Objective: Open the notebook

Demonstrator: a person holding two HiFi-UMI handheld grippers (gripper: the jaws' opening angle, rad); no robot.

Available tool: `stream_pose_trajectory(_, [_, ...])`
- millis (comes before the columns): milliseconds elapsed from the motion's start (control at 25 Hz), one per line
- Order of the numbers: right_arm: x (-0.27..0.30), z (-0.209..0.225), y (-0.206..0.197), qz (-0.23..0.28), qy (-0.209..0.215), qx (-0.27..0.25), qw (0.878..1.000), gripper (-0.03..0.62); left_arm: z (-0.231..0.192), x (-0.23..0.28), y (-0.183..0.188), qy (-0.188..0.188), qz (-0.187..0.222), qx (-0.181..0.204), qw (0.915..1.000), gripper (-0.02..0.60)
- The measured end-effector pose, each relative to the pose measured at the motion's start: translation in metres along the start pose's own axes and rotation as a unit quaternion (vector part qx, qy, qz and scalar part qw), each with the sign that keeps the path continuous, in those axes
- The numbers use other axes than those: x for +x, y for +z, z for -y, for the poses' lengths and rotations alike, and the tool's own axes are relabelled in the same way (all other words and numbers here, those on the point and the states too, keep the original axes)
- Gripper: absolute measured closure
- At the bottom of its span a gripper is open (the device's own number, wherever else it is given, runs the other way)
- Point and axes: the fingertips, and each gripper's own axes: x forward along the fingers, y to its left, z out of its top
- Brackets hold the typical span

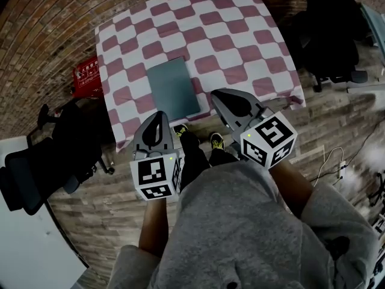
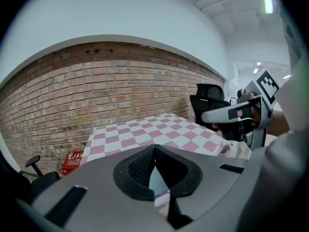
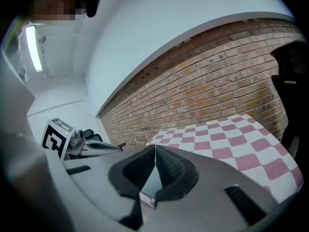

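A closed grey-green notebook (image 1: 172, 88) lies flat on the pink-and-white checked tablecloth (image 1: 228, 35), near the table's front edge. My left gripper (image 1: 159, 114) hovers just short of that edge, below the notebook's near end, with its jaws shut and empty. My right gripper (image 1: 218, 94) sits to the right of the notebook's near corner, also shut with nothing in it. In the left gripper view the pads of the left gripper (image 2: 155, 149) meet in a line, and the right gripper (image 2: 231, 112) shows at the right. The right gripper view shows the right gripper (image 3: 155, 148) closed likewise.
A brick wall (image 2: 96, 91) stands behind the table. A red box (image 1: 88, 74) lies on the floor at the table's left. Black office chairs stand at the left (image 1: 36, 173) and right (image 1: 328, 35). Cables (image 1: 337, 158) trail on the wooden floor at the right.
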Motion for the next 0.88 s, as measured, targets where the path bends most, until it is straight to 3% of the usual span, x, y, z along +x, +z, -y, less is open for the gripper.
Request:
stream_pose_trajectory(360, [0.011, 0.007, -0.014, -0.013, -0.009, 0.017, 1.000, 0.568, 0.002, 0.033, -0.020, -0.042, -0.037, 0.062, 0.9965, 0.568])
stream_pose_trajectory(640, [0.020, 0.013, -0.024, -0.021, -0.016, 0.029, 0.999, 0.568, 0.008, 0.056, -0.041, -0.081, -0.071, 0.072, 0.9916, 0.471])
stream_pose_trajectory(880, [0.024, 0.018, -0.030, -0.025, -0.025, 0.041, 0.999, 0.568, 0.014, 0.074, -0.071, -0.109, -0.120, 0.107, 0.9809, 0.392])
